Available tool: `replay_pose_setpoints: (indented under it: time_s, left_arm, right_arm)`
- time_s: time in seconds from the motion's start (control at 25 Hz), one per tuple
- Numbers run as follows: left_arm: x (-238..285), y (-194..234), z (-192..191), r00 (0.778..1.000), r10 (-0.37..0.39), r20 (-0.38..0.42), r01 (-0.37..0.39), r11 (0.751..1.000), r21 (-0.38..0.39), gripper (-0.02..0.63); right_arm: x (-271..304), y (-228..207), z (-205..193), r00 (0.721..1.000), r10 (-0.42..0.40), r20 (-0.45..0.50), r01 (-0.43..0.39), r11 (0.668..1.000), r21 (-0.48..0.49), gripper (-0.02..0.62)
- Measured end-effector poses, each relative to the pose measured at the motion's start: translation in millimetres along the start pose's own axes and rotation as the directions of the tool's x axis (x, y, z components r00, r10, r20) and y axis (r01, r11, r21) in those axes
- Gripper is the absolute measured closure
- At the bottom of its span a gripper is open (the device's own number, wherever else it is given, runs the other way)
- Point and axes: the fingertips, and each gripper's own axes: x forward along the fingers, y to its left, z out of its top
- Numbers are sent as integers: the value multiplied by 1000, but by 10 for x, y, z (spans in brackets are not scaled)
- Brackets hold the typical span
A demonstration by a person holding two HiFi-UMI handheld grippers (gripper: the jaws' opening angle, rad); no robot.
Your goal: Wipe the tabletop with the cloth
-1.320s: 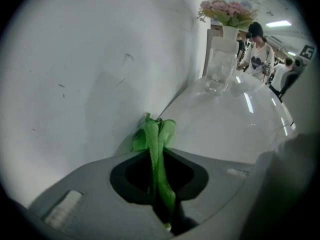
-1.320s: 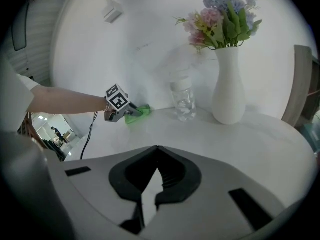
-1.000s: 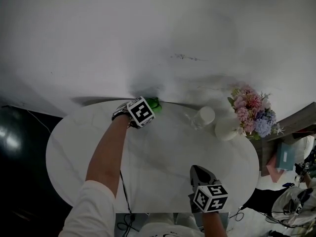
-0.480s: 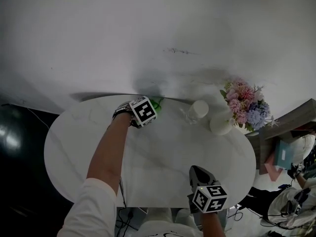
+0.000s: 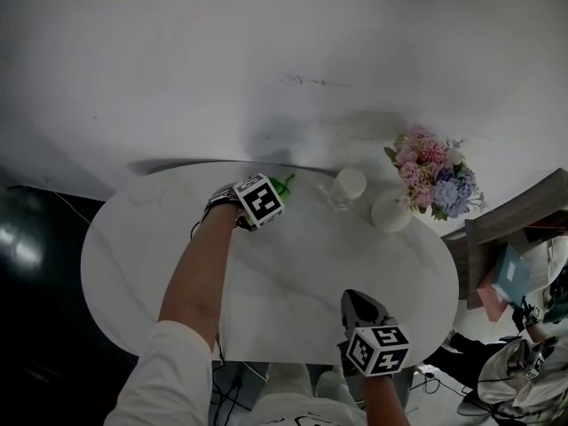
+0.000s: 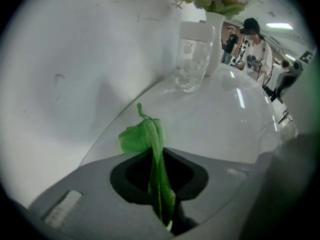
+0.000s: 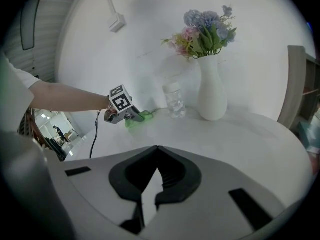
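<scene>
L gripper (image 6: 160, 204) was shut tight on the green cloth (image 6: 145, 136). The cloth was by the far edge of the white table (image 5: 293, 273), left of the clear bottle (image 5: 346, 185). R gripper (image 7: 150, 184) was closed & held nothing, over the near edge.

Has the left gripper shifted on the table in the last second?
Yes. The left gripper, shut on the green cloth, has drawn back from the far edge of the table toward the person and sideways closer to the clear bottle.
</scene>
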Motion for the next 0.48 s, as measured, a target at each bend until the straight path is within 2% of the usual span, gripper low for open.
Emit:
replay_pose_setpoints:
  time_s: [0.24, 0.48]
  left_arm:
    - [-6, -156, 51, 1000, 7, 12, -7, 1000, -5, 557]
    - [-24, -373, 29, 1000, -3, -8, 3, 1000, -20, 557]
  right_arm:
    - [-79, -112, -50, 1000, 4, -11, -4, 1000, 24, 595]
    - [-169, -152, -90, 1000, 13, -7, -13, 1000, 10, 595]
